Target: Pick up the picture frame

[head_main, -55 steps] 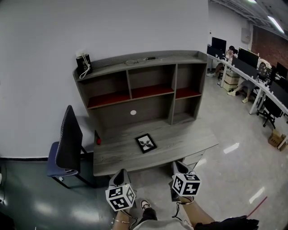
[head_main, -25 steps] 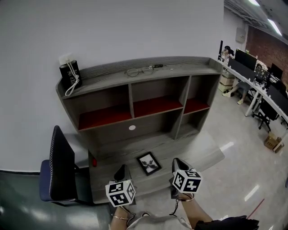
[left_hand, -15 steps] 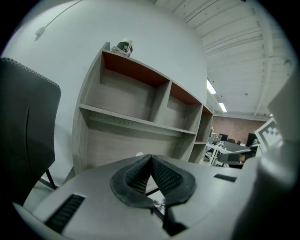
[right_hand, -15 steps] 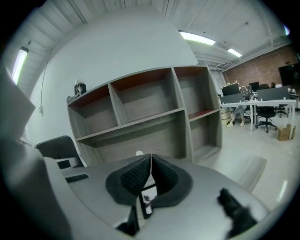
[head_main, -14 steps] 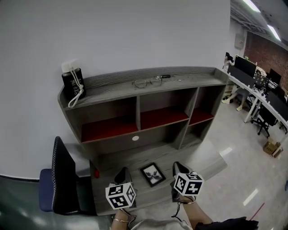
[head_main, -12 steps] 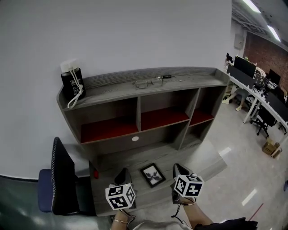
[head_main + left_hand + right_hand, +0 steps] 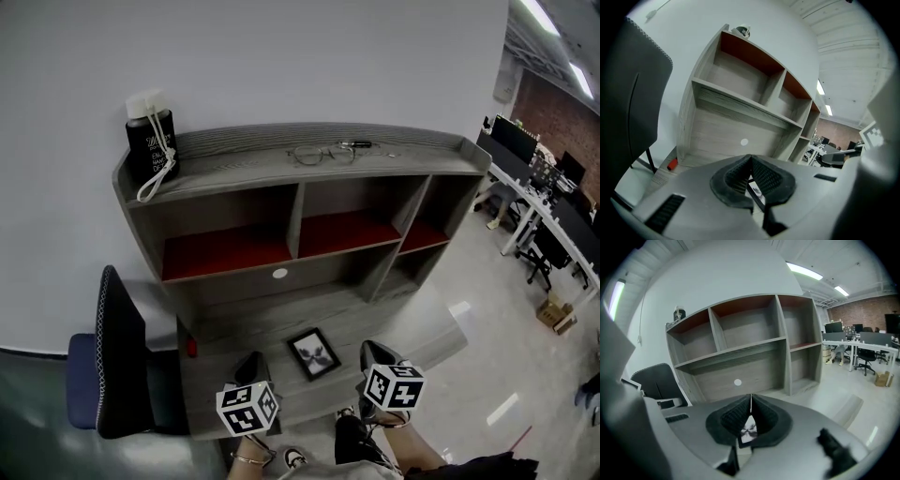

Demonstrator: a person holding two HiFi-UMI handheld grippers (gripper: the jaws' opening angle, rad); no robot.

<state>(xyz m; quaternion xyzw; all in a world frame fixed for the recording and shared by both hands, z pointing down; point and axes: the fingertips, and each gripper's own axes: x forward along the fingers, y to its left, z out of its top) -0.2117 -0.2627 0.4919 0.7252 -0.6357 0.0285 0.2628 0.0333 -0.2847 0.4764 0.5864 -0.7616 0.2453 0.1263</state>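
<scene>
Left hand-held gripper (image 7: 251, 362) and right hand-held gripper (image 7: 375, 350), apparently closed and empty, flank the picture frame (image 7: 314, 352).

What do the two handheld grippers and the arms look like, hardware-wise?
Left gripper and right gripper match: grey moulded bodies, black ribbed pads, each carrying a white cube with black square markers. A thin band circles the left wrist; a dark sleeve shows at the right arm.

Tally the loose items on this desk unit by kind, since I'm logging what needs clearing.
picture frame: 1
eyeglasses: 1
black bottle: 1
small red object: 1
dark pen-like item: 1
Total: 5
</scene>
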